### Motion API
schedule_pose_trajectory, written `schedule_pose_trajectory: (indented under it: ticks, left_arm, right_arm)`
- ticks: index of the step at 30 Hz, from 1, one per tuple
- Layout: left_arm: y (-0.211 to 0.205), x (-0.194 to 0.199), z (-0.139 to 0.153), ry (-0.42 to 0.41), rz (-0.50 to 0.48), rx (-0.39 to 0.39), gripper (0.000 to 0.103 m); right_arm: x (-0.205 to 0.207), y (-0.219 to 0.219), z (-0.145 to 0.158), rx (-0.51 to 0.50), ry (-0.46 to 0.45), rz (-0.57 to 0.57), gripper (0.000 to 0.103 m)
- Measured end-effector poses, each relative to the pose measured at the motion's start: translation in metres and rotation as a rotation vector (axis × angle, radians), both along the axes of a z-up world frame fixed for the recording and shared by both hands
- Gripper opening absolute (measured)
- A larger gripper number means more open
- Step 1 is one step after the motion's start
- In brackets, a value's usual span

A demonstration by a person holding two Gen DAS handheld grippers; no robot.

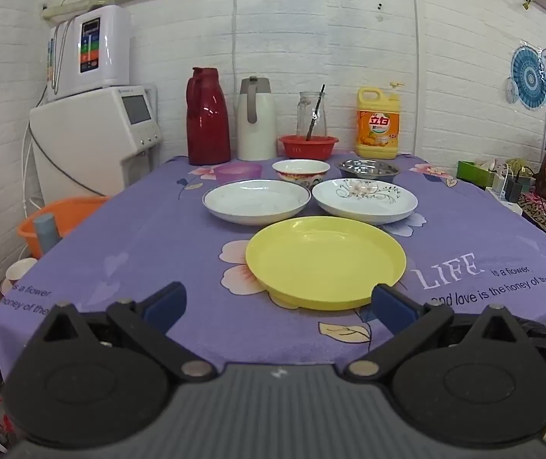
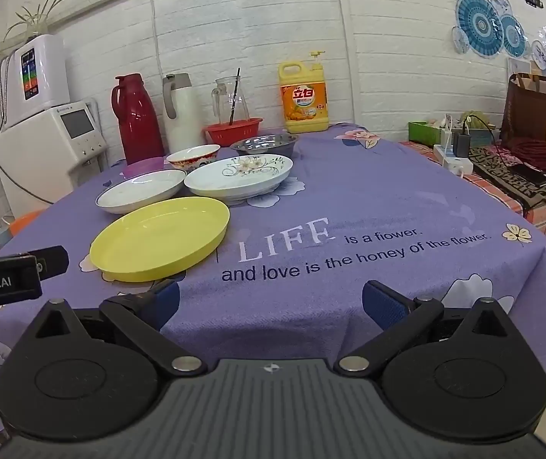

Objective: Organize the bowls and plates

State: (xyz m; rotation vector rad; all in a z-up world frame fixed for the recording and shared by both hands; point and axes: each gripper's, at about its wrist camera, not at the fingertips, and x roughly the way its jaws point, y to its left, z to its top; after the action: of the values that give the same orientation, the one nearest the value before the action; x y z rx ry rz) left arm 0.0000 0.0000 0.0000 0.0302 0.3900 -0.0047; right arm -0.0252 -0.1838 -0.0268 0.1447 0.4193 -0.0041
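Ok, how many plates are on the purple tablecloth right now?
3. The round yellow plastic plate lies nearest; behind it the plain white plate with a dark rim on the left and the white flower-patterned plate on the right. None looks stacked or hidden.

Ahead of your spread left gripper (image 1: 278,302) you have three plates: one yellow plate (image 1: 325,262) nearest, one plain white plate (image 1: 256,200) and one floral plate (image 1: 364,199) beyond it. Farther off stand three bowls: one patterned ceramic bowl (image 1: 300,172), one steel bowl (image 1: 368,170), one purple bowl (image 1: 238,171). Two thermos jugs stand rearmost: one red (image 1: 207,116), one white (image 1: 256,118).
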Motion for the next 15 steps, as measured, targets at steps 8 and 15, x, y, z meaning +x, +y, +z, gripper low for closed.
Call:
schedule_pose_trajectory:
  ticks: [8,15]
  left_arm:
    - [0.0000,-0.0012,0.0006,0.006,-0.002,-0.010,0.103]
    - [-0.0015,0.0006,-0.0042,0.010,-0.002,-0.009,0.103]
  right_arm:
    - [0.0039,0.0012,-0.0056,-0.001,0.013,0.012,0.103]
    - [0.0036,0.0037,-0.0041,-0.004,0.018,0.019,0.103]
